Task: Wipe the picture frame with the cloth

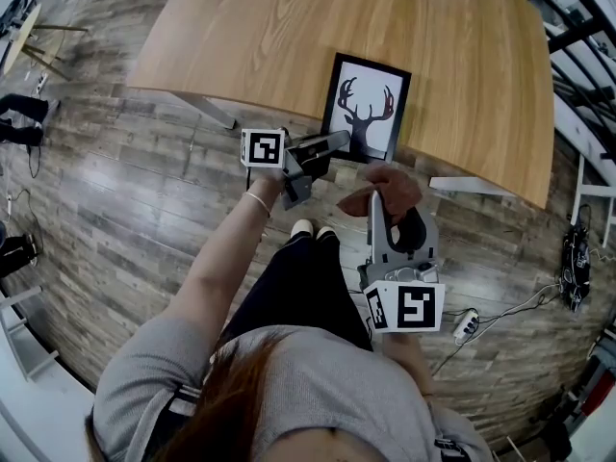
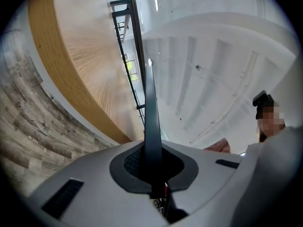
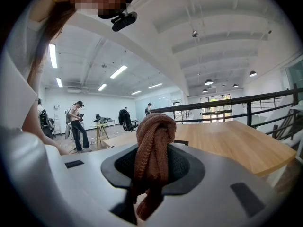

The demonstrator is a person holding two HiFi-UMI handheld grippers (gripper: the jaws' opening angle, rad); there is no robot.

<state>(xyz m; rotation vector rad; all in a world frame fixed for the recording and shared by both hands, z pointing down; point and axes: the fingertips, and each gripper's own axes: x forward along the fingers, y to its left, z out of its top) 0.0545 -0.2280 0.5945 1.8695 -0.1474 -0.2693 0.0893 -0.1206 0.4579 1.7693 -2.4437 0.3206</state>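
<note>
The black picture frame (image 1: pixel 366 107) with a deer-antler print stands at the near edge of the wooden table (image 1: pixel 289 37), its lower end past the edge. My left gripper (image 1: pixel 337 142) is shut on the frame's lower left edge. In the left gripper view the frame (image 2: pixel 151 112) shows edge-on as a thin dark strip rising from the closed jaws of the left gripper (image 2: pixel 153 170). Just right of and below the frame, my right gripper (image 1: pixel 387 203) is shut on a bunched brown knitted cloth (image 1: pixel 393 187). That cloth (image 3: pixel 152 141) hangs over the right gripper (image 3: pixel 150 171).
The table's curved near edge runs left to right, with wood-plank floor (image 1: pixel 144 191) below it. The person's shoes (image 1: pixel 313 229) are under the grippers. A power strip and cables (image 1: pixel 467 325) lie at the right. A dark railing (image 3: pixel 227 105) and people (image 3: pixel 78 124) are far off.
</note>
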